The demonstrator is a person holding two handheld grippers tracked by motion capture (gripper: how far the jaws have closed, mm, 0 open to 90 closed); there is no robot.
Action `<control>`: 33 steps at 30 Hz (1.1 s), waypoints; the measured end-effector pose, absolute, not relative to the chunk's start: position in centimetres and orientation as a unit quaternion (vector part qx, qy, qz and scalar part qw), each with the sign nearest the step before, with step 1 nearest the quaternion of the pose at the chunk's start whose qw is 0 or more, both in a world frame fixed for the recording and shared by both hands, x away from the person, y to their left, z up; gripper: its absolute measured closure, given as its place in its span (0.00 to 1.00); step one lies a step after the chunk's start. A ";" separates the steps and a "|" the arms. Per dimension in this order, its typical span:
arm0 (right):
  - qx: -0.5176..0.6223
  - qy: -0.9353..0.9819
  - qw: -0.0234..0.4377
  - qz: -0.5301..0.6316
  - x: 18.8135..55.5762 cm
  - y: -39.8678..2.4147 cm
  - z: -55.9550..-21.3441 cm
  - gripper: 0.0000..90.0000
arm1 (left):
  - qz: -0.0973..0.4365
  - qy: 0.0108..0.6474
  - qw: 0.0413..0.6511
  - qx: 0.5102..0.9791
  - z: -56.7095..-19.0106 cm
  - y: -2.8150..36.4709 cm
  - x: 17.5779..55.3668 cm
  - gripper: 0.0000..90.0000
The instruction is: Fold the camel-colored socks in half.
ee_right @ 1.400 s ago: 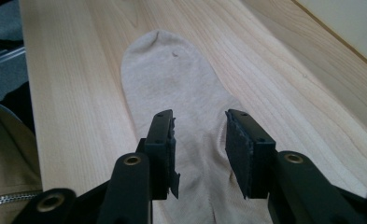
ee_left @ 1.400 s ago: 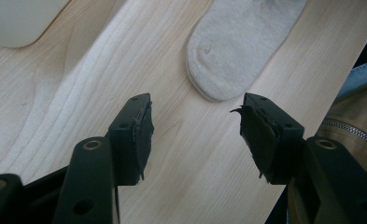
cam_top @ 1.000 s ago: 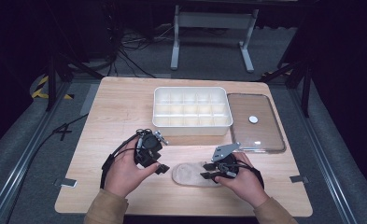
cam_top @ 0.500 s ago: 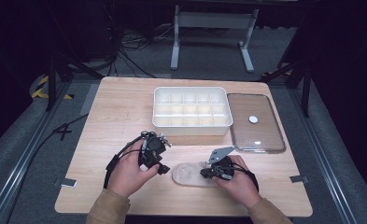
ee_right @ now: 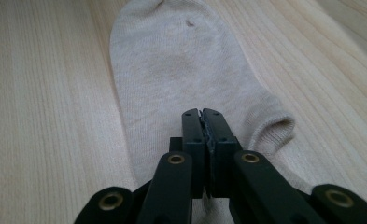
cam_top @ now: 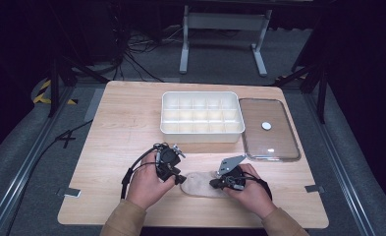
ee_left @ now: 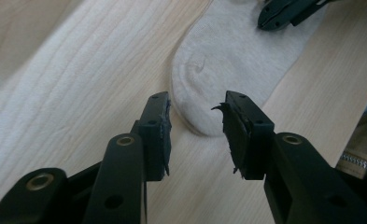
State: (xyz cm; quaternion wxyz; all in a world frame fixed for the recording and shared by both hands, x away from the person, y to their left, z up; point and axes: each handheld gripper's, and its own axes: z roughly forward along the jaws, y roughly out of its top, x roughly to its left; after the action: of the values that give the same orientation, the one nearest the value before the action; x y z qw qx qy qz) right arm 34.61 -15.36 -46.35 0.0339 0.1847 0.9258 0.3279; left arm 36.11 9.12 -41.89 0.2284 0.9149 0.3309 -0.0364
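Closed within the last second: right gripper, jaws now pressed flat together over the cuff end of the pale beige ankle sock, just short of its opening in the right gripper view. Cannot tell whether a fold of fabric is caught between the pads. Hardly moved otherwise.

Lowered and brought in toward the sock since a second ago: left gripper. Jaws have just been closing, now standing about half apart, with the rounded toe of the sock lying just beyond and between the fingertips, not yet pressed by either worn pad.

Reads as one end secured or pinned and the other about to be taken; probably the start of a fold or a lift, with the left pinch not yet made. Sock flat on the wood, stretched from one set of fingers to the other.

Underneath: light wooden table, clean grain. Well beyond the fingertips, a white plastic compartment box, with a clear rectangular lid lying just beside it. Around: dark room, grey carpet, a grey metal stand, loose black cables.
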 end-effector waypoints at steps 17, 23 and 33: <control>0.190 0.921 0.035 0.337 34.5 -15.6 -46.5 0.98 | -0.030 0.319 0.169 0.932 -44.4 6.9 36.4 0.70; 0.189 0.922 0.036 0.337 34.4 -15.6 -46.5 0.98 | -0.036 0.316 0.164 0.934 -44.4 6.7 36.2 0.80; 0.211 0.915 0.046 0.342 34.3 -16.2 -45.7 0.94 | -0.037 0.308 0.159 0.937 -44.0 6.6 35.9 0.94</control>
State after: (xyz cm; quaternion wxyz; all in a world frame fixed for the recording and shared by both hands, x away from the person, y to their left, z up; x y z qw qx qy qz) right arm 34.32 -16.20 -45.73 0.0458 0.2108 0.9146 0.3421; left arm 35.91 6.58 -43.98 0.1593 0.9371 0.3085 -0.0369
